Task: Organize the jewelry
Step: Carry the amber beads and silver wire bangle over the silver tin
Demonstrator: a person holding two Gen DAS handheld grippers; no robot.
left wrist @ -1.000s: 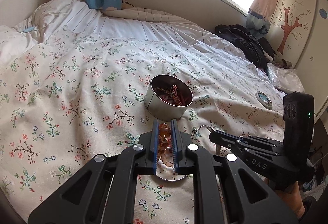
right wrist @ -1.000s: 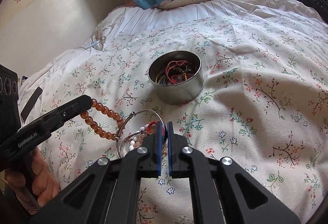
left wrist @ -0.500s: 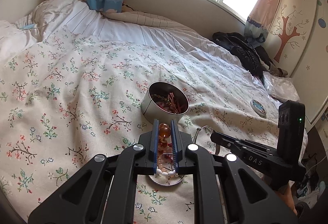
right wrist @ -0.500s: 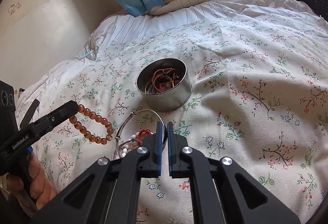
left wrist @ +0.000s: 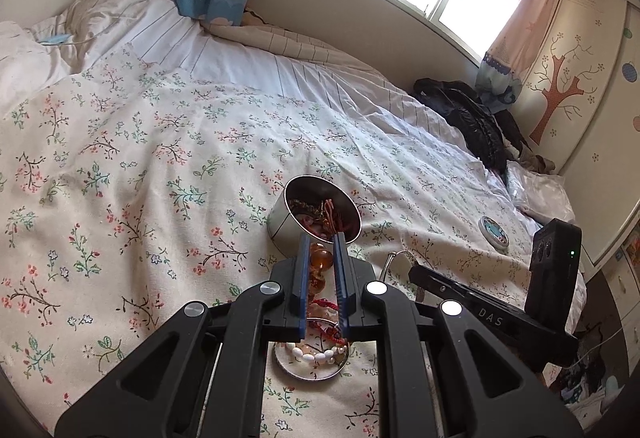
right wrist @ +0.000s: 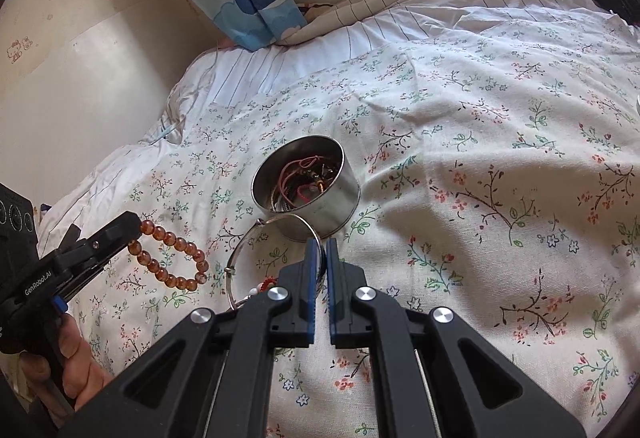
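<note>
Both tongs are clenched: the left gripper (left wrist: 321,266) grasps one amber bead bracelet (right wrist: 170,258), the right gripper (right wrist: 319,260) pinches one silver bangle (right wrist: 256,258). One round tin (right wrist: 316,197) of jewelry sits mid-bed (right wrist: 500,117); one small lid (left wrist: 493,231) lies near the bed's right edge.

The left gripper (left wrist: 322,242) points forward and down, its 2 blue-padded jaws clamped on an amber bead bracelet (right wrist: 170,258). A bare hand (right wrist: 76,366) grips its handle. The right gripper (right wrist: 320,244) tilts down likewise, its jaws pinched on a thin silver bangle (right wrist: 256,238).
</note>
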